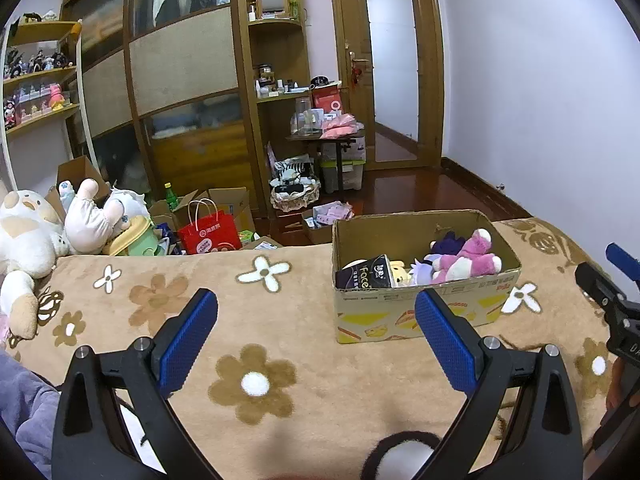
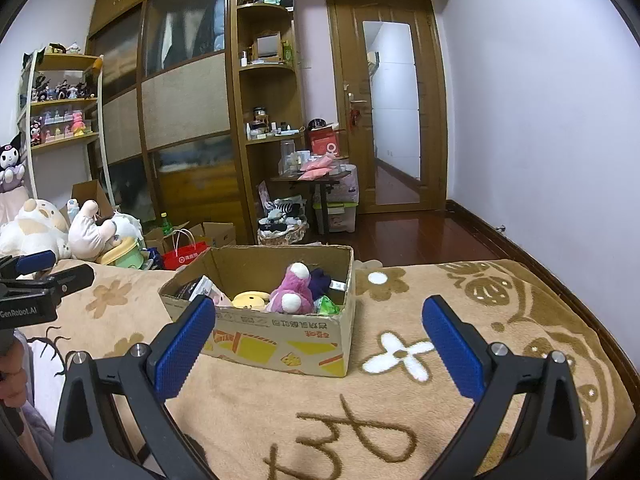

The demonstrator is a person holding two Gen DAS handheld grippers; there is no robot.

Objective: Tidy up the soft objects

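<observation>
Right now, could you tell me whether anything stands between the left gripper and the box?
Nothing visible does. Only bare blanket lies between the open left gripper and the box, which stands ahead and to its right.

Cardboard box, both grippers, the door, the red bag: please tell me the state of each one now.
Cardboard box: open, upright, toys inside.
Left gripper: jaws wide open, holding nothing.
Right gripper: jaws wide open, holding nothing.
Door: shut.
Red bag: upright, handles up.
</observation>
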